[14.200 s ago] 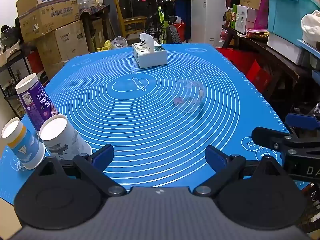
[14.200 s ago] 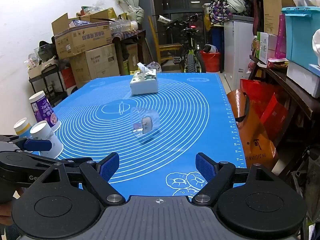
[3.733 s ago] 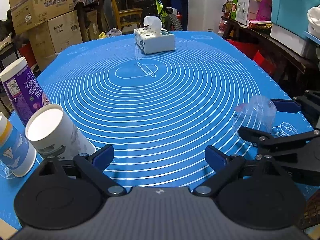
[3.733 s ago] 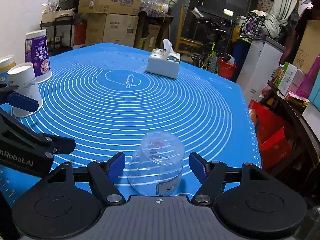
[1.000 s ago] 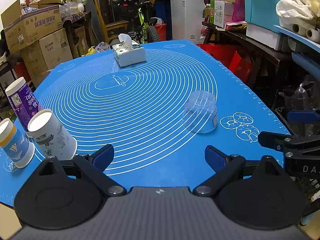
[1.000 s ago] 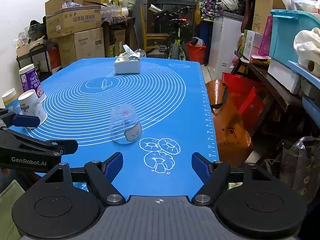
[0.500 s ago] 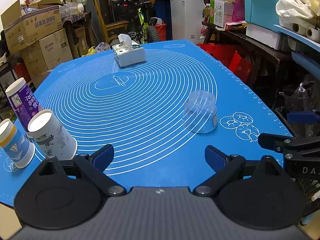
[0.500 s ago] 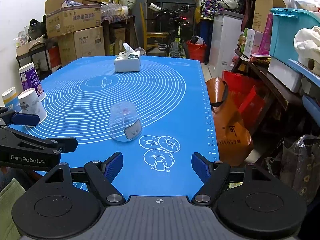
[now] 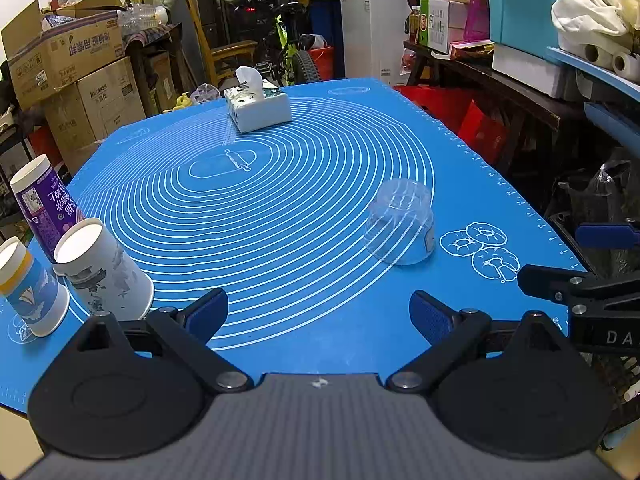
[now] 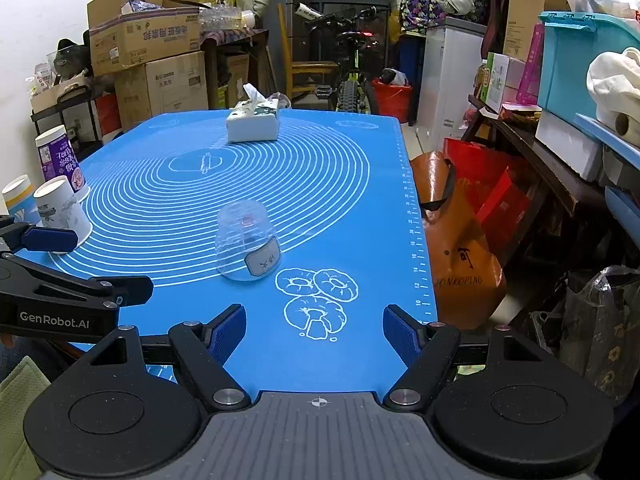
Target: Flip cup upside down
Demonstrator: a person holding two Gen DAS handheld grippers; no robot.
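A clear plastic cup [image 9: 401,227] stands upside down, mouth down, on the blue mat [image 9: 280,184], near its right front beside the doughnut drawings. It also shows in the right wrist view [image 10: 247,240], with a small label on its side. My left gripper [image 9: 318,314] is open and empty, well short of the cup and left of it. My right gripper [image 10: 315,330] is open and empty, back near the mat's front edge, with the cup ahead and to the left. The right gripper shows at the right edge of the left wrist view [image 9: 580,288].
Three paper cups stand at the mat's left front: a white one [image 9: 105,270], a blue and yellow one [image 9: 30,290] and a tall purple one [image 9: 44,204]. A tissue box [image 9: 258,108] sits at the far end. Boxes, a bicycle and shelves surround the table.
Almost nothing has moved in the last second. Earlier the right gripper held the cup at the mat's right front; it has since let go and drawn back.
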